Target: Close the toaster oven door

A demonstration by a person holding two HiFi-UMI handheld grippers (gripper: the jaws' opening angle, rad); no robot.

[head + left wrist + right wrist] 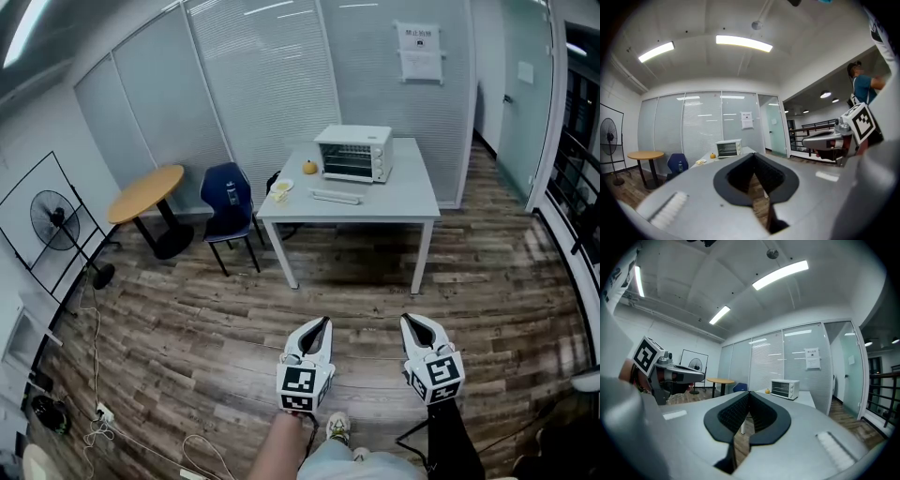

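The white toaster oven [353, 153] stands at the back of a white table [394, 202] across the room; from here I cannot tell how its door stands. It shows small in the left gripper view [728, 148] and in the right gripper view [784, 389]. Both grippers hang low over the wooden floor, well short of the table. The left gripper [323, 322] [753, 154] is shut, tips together, nothing held. The right gripper [408, 321] [749, 393] is shut too and empty.
An orange fruit [309, 167], a small plate [280, 187] and a flat tray [335, 197] lie on the table by the oven. A blue chair [229, 202], a round wooden table [147, 192] and a fan [56, 220] stand left. Cables [94, 412] trail on the floor.
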